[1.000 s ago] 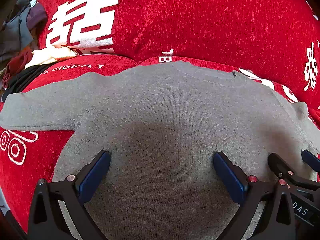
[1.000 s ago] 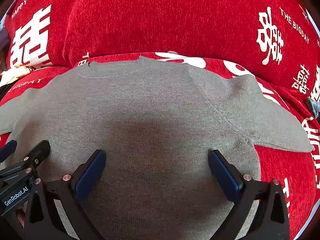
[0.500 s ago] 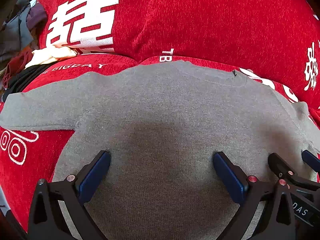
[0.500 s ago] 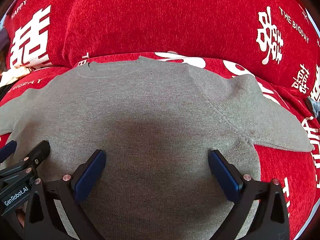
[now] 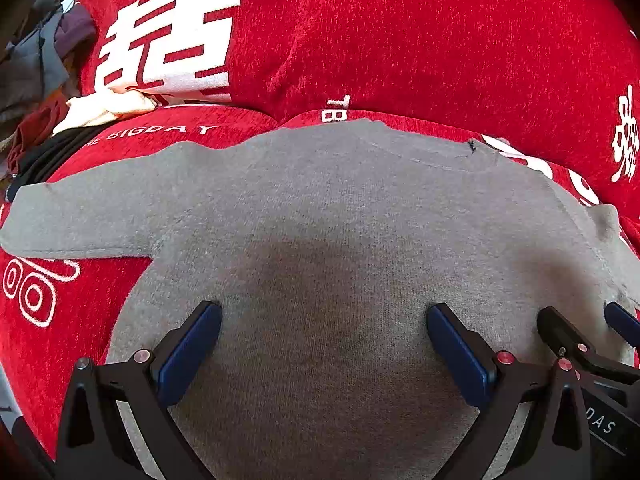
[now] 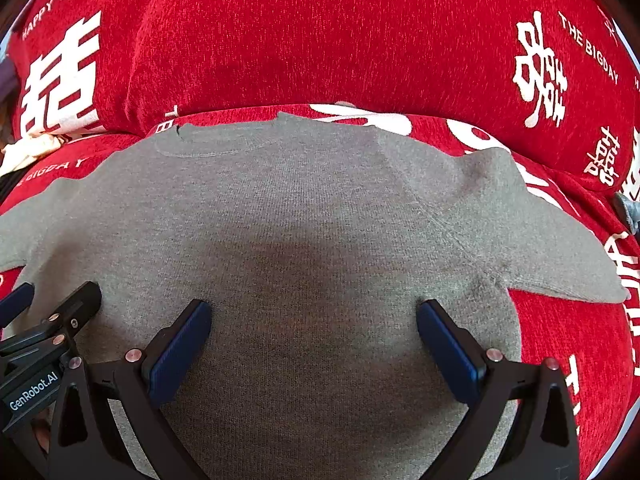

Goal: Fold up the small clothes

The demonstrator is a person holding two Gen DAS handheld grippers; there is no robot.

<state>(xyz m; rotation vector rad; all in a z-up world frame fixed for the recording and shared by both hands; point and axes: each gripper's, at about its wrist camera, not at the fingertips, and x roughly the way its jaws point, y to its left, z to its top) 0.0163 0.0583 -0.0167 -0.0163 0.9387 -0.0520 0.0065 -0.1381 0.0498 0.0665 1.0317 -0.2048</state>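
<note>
A small grey knit sweater (image 5: 320,216) lies flat on a red sofa seat, neckline at the far side and both sleeves spread sideways; it also shows in the right wrist view (image 6: 304,208). My left gripper (image 5: 324,320) is open and empty, hovering over the sweater's lower body. My right gripper (image 6: 312,316) is open and empty, close beside it on the right; its fingers (image 5: 560,332) show at the right edge of the left wrist view. The left sleeve (image 5: 76,216) points left, the right sleeve (image 6: 560,256) points right.
The red sofa cover (image 5: 400,40) with white characters rises as a backrest behind the sweater. A pile of other clothes (image 5: 44,80), cream, dark red and grey, lies at the far left of the seat.
</note>
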